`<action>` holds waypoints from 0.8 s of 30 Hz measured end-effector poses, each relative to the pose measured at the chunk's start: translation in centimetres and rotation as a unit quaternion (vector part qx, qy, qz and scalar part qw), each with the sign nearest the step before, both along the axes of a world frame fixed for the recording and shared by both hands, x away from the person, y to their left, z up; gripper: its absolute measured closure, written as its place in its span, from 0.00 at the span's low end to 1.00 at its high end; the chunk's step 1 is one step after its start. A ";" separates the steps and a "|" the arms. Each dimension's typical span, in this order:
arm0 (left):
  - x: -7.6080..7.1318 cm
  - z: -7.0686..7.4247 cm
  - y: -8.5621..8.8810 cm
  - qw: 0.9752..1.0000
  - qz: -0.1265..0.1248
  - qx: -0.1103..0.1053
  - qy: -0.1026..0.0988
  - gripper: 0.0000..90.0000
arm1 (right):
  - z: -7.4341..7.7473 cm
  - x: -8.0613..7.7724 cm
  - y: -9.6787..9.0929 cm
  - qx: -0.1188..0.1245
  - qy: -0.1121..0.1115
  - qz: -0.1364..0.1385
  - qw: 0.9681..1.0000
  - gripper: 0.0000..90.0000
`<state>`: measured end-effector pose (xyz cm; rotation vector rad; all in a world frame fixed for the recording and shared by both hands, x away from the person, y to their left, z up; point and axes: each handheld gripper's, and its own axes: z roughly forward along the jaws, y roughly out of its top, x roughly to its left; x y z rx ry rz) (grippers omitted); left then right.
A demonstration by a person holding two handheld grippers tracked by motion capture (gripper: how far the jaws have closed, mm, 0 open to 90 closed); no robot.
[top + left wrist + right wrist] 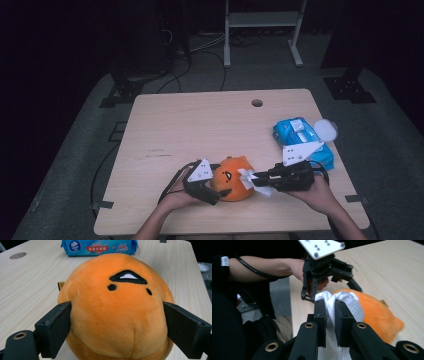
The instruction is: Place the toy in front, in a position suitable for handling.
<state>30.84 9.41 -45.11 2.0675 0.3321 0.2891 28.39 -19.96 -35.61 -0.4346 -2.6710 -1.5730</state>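
An orange plush toy [234,186] with a stitched black face lies near the table's front edge. My left gripper [219,183] holds it from the left. In the left gripper view both black jaws press into the sides of the plush toy [117,315], so the left gripper [116,307] is shut on it. My right gripper [256,178] comes in from the right, shut on a white wet wipe [248,178]. In the right gripper view the wipe [349,303] is pinched between the jaws of the right gripper [330,302] and rests against the plush toy [378,315], with the left gripper [332,291] beyond.
A blue pack of wet wipes [301,139] lies at the table's right side, with a white round lid [326,129] beside it. The wooden table [200,125] has a cable hole [257,103] near its far edge. The blue pack [99,247] lies behind the plush.
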 end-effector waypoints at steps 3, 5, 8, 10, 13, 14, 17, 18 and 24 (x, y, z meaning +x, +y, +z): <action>0.0 0.0 0.0 1.000 0.000 0.001 0.000 0.13 | -1.3 1.3 0.7 -0.015 0.010 -0.008 1.000 0.89; -0.1 0.0 0.0 1.000 0.000 -0.001 0.000 0.13 | -2.7 2.7 1.1 -0.035 0.010 -0.029 0.999 0.89; 0.0 0.0 0.0 1.000 0.002 -0.003 0.004 0.13 | -4.4 3.8 2.2 -0.047 0.000 -0.047 0.998 0.87; 0.2 -0.1 0.1 1.000 0.006 -0.007 0.013 0.14 | -4.8 3.6 2.8 -0.056 -0.031 -0.052 0.997 0.85; 0.3 0.0 0.2 1.000 0.006 -0.003 0.015 0.14 | -5.0 3.2 3.2 -0.066 -0.068 -0.057 0.994 0.81; 0.3 0.1 0.1 1.000 0.006 -0.001 0.013 0.14 | -5.1 3.0 3.1 -0.066 -0.078 -0.060 0.993 0.78; 0.2 0.2 0.1 1.000 0.005 0.005 0.011 0.14 | -5.5 2.5 2.7 -0.063 -0.091 -0.068 0.992 0.73; 0.2 0.1 0.1 1.000 0.006 0.003 0.011 0.14 | -5.6 2.4 2.5 -0.065 -0.095 -0.073 0.991 0.72; 0.2 0.2 0.0 1.000 0.005 0.006 0.012 0.14 | -6.5 3.0 2.1 -0.058 -0.097 -0.075 0.991 0.71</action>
